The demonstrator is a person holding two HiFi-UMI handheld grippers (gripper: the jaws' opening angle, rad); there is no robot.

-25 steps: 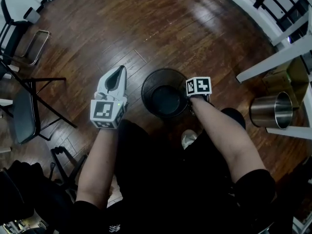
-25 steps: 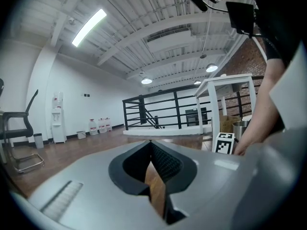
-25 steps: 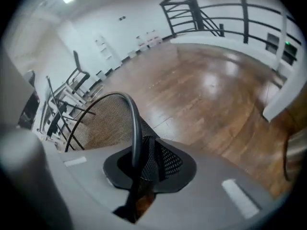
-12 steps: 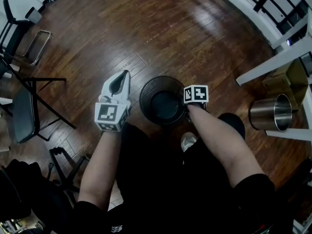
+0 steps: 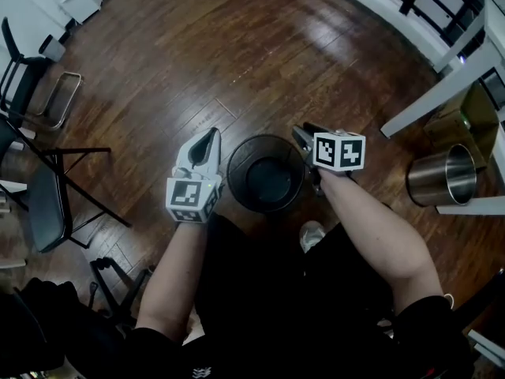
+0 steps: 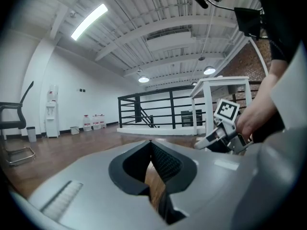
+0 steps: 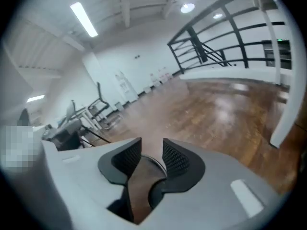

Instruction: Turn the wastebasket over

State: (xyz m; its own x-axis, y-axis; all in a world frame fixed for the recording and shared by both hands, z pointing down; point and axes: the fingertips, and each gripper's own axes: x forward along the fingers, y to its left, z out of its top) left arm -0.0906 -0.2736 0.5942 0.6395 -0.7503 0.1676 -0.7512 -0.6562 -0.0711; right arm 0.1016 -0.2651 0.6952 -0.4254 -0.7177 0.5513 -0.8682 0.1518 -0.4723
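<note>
Floorboards of dark wood [image 5: 237,54] carry a round black mesh wastebasket [image 5: 267,174], which stands upright with its open mouth up, just ahead of the person's knees and between the two grippers. The left gripper [image 5: 211,135] sits just beside the basket's left wall, jaws pressed together on nothing, much where it was a second ago. The right gripper [image 5: 302,133], then low at the right rim, is now raised off it; its jaws have just been opening and stand apart with nothing between them.
</note>
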